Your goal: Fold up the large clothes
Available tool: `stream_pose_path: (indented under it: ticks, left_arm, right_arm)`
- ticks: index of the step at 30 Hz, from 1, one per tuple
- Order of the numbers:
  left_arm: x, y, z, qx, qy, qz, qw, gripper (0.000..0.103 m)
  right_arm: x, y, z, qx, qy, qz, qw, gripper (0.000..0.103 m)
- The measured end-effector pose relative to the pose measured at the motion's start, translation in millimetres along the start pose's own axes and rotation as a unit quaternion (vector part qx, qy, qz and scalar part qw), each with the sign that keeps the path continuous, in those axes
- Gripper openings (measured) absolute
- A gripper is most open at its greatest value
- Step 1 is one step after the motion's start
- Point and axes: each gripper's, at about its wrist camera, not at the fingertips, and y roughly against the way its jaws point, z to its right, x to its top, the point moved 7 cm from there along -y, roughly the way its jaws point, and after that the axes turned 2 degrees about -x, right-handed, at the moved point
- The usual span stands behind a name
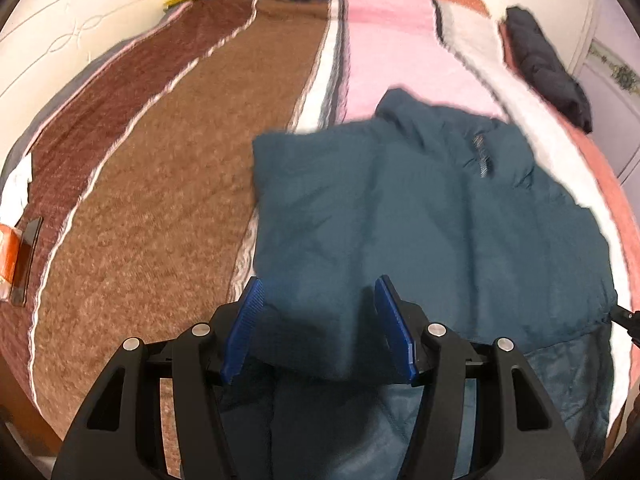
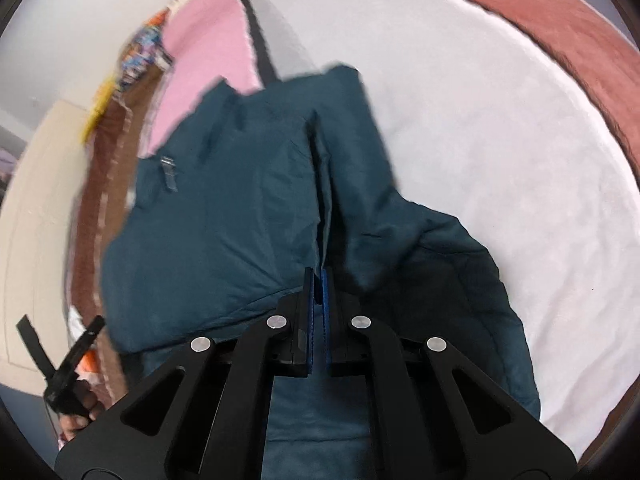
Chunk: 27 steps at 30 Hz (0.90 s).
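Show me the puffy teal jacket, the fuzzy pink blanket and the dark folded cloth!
Puffy teal jacket (image 1: 420,216): left wrist view, middle of its padded front.
Fuzzy pink blanket (image 1: 388,48): left wrist view, its bare middle.
Dark folded cloth (image 1: 548,68): left wrist view, its middle.

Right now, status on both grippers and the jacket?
Left gripper open above teal jacket. Right gripper shut, grip unclear. Jacket partly folded on bed. Nothing blocking.

the brown blanket (image 1: 168,184) lies flat and bare left of the teal jacket (image 1: 400,216), giving open passage there. the white cover (image 2: 500,152) to the jacket's right is equally clear. a dark folded garment (image 1: 548,72) sits at the bed's far right edge, and a phone (image 1: 28,260) lies near the left edge.
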Motion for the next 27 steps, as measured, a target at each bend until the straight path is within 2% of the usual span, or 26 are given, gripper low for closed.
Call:
stream_pose_path:
  ticks: [2,5,8,9,10,13,16,20,22,27]
  left_arm:
    - [-5,-5,-3,0.009,0.005,-0.014,0.9998,0.057]
    - [0,13,-4,-0.005,0.013,0.015,0.9998,0.057]
    - [12,26,-1,-0.011,0.009,0.04,0.9991,0.057]
    - [16,26,0,-0.009,0.007,0.043,0.999,0.057]
    - [19,25,2,-0.006,0.006,0.045,0.9989,0.057]
    - [27,13,3,0.002,0.013,0.047,0.9988,0.057]
    - [22,-8,1,0.009,0.024,0.025,0.9994,0.057]
    - [9,-29,7,0.024,0.009,0.008,0.9996,0.057]
    - [6,-35,8,0.032,-0.005,0.009,0.9994,0.06]
    - [6,-45,6,0.036,-0.007,0.001,0.9993,0.063]
  right_arm:
    - [-2,-7,1,-0.011,0.001,-0.01,1.0,0.005]
    - [-5,4,-5,-0.023,0.02,-0.003,1.0,0.008]
    - [4,43,-4,-0.072,0.028,0.087,0.993,0.008]
    - [8,54,-10,-0.079,0.041,0.111,0.99,0.008]
    - [10,57,-17,-0.073,0.05,0.116,0.989,0.008]
    - [16,43,-49,-0.03,0.086,0.085,0.992,0.008]
    - [22,11,-67,-0.031,0.108,0.06,0.992,0.008]
    - [23,-31,-50,-0.068,0.09,0.015,0.993,0.008]
    - [19,-42,-40,-0.07,0.078,0.0,0.994,0.002]
    - [15,-52,-30,-0.063,0.082,-0.017,0.994,0.001]
